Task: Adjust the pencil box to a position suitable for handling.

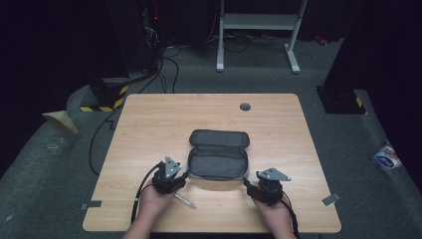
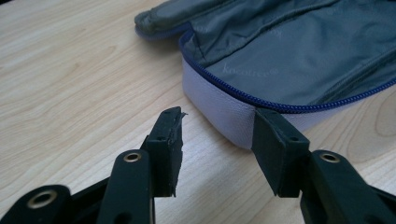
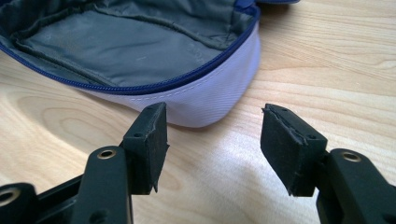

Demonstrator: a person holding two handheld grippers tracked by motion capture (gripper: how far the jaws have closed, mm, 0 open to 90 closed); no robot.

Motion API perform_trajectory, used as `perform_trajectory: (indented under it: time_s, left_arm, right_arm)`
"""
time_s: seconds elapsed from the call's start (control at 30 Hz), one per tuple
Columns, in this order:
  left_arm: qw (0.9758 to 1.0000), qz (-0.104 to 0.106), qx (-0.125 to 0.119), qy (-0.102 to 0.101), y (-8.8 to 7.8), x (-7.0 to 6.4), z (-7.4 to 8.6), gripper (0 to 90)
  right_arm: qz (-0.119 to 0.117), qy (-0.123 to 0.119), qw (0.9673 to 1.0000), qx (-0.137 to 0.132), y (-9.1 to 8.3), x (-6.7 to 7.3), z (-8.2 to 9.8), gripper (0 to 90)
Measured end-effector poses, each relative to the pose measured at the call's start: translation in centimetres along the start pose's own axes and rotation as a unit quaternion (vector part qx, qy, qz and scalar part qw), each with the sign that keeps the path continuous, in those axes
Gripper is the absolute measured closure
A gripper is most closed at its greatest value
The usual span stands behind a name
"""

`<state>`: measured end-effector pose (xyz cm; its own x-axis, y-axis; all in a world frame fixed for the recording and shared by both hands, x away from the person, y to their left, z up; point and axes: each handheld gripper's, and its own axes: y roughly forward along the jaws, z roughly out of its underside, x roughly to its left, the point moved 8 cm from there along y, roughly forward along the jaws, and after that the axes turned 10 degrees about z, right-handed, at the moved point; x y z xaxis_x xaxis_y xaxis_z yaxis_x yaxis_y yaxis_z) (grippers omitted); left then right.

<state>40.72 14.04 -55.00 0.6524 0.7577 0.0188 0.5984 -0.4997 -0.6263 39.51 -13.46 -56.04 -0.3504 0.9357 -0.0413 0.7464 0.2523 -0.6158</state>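
- The soft grey fabric pencil case with a blue zip and pale lilac outer shell (image 1: pixel 218 154) lies unzipped and folded flat open near the middle of the light wood-grain table (image 1: pixel 149 124), lid half away from me, tray half toward me.
- My left gripper (image 1: pixel 185 174) sits at the near left corner of the case. In the left gripper view its jaws stand apart with nothing clamped; one black pad (image 2: pixel 273 149) is right up against the lilac wall (image 2: pixel 224 114), and whether it touches I cannot tell.
- My right gripper (image 1: pixel 247 183) is at the near right corner. Its jaws also gape, bare wood between them, with the case wall (image 3: pixel 205 100) just ahead of the pad (image 3: pixel 152 140) on that side.
- A slim silver pen (image 1: pixel 185 200) lies on the table beside my left hand (image 1: pixel 152 204), outside the case.
- As I read it, opening the case is finished and both compartments look empty. Whatever goes in, likely that pen, is yet to be loaded, and the zip is yet to be closed.
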Motion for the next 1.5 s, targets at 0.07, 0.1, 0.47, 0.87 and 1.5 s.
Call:
perform_trajectory:
  time_s: [0.07, 0.1, 0.47, 0.87, 1.5]
  left_arm:
    - [1.0, 0.002, 0.0, -0.005, 0.1, -0.1, 0.1, 52.9]
    - [1.0, 0.004, 0.0, -0.004, 0.2, -0.2, 0.1, 53.0]
    - [1.0, 0.004, -0.004, -0.001, 0.2, -0.5, -0.1, 52.5]
    - [0.9999, -0.003, -0.007, -0.007, 0.3, 0.0, 0.0, 51.8]
    - [0.9978, -0.008, -0.028, -0.06, -2.4, 2.8, 1.2, 54.4]
  right_arm:
    - [0.005, -0.003, 1.0, 0.004, 0.4, 0.0, -0.1, 41.3]
    - [0.007, -0.006, 1.0, 0.002, 0.6, -0.2, -0.2, 41.5]
    - [0.02, -0.007, 0.9998, 0.001, 1.2, -0.7, -0.9, 41.9]
    - [0.006, -0.017, 0.9998, 0.0, 1.4, 0.5, -1.2, 41.5]
    - [0.057, -0.013, 0.9982, 0.009, -0.1, -5.0, 0.8, 37.2]
